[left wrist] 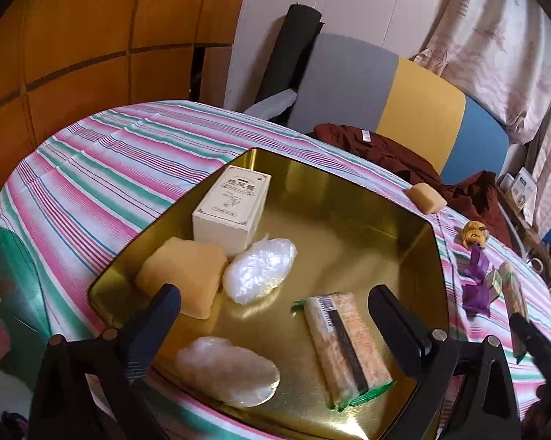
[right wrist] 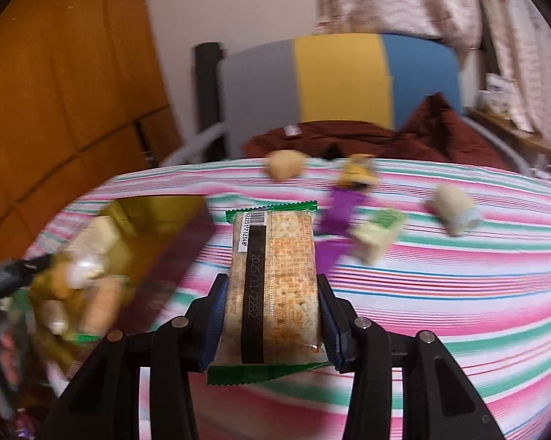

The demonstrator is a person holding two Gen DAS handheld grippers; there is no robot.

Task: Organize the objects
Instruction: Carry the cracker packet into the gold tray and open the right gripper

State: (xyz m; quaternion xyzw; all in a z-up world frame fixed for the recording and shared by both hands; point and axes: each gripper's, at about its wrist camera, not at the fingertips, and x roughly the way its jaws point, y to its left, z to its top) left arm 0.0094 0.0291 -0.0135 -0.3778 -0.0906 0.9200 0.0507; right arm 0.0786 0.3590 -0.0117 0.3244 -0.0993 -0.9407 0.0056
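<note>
A gold tray point(left wrist: 348, 198) lies on the striped table. In it are a white box point(left wrist: 231, 205), a tan sponge block point(left wrist: 183, 278), two clear plastic bundles point(left wrist: 259, 269) point(left wrist: 227, 370) and a cracker packet point(left wrist: 345, 344). My left gripper point(left wrist: 275, 315) is open and empty, low over the tray's near side. My right gripper point(right wrist: 273, 315) is shut on a second cracker packet point(right wrist: 275, 275) with green ends, held above the table to the right of the tray point(right wrist: 158, 212). It appears at the right edge of the left wrist view point(left wrist: 524, 326).
On the tablecloth right of the tray lie a tan block point(right wrist: 284, 165), a yellow toy point(right wrist: 359, 170), purple wrappers point(right wrist: 339, 207), a green-white box point(right wrist: 378, 236) and a pale roll point(right wrist: 453, 205). A brown garment point(left wrist: 403, 154) and a striped chair back point(right wrist: 341, 77) stand beyond the table's far edge.
</note>
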